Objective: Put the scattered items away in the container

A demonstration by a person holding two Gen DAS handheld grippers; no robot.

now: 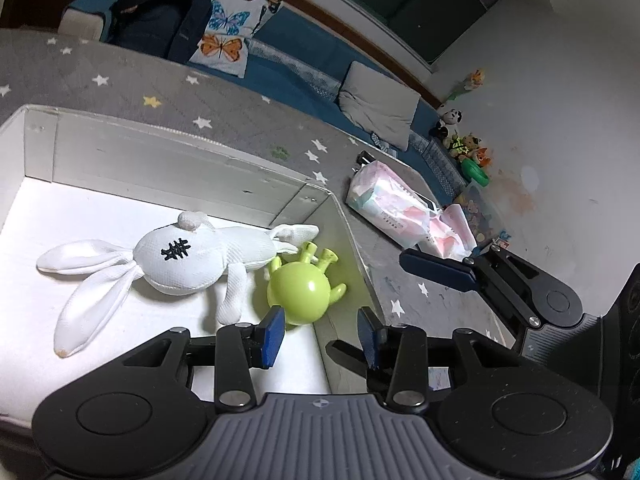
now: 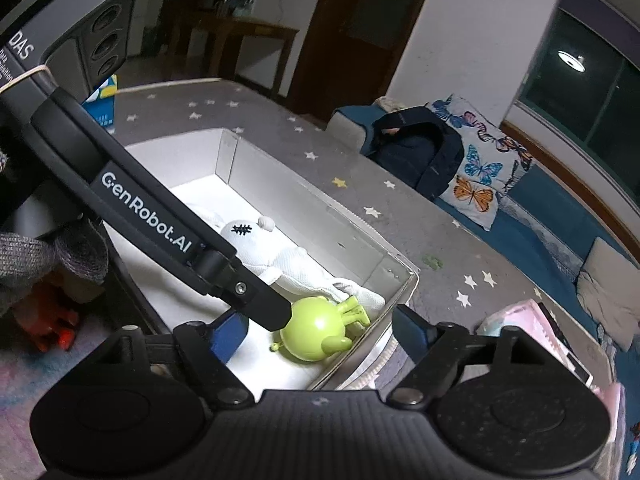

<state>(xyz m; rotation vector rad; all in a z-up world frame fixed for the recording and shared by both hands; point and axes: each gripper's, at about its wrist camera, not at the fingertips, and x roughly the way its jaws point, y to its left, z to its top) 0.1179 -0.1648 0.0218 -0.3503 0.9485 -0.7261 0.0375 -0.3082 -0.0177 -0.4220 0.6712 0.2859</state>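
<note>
A white box [image 1: 168, 160] [image 2: 400, 280] stands on the grey star-patterned mat. In it lie a white plush rabbit [image 1: 176, 260] [image 2: 276, 256] and a green ball-shaped toy with stubby legs [image 1: 300, 288] [image 2: 316, 332], side by side. My left gripper [image 1: 322, 334] is open and empty, just above the green toy at the box's near right corner. My right gripper [image 2: 320, 332] is open and empty over the same corner; it shows in the left wrist view [image 1: 440, 268] at the right. The left gripper's arm [image 2: 160, 216] crosses the right wrist view.
A pink and white plastic pack [image 1: 392, 204] [image 2: 532, 320] lies on the mat right of the box. A blue sofa [image 1: 304, 80] with a butterfly cushion [image 1: 228, 16] and dark backpack [image 1: 160, 16] sits behind. Small toys [image 1: 468, 148] line the wall.
</note>
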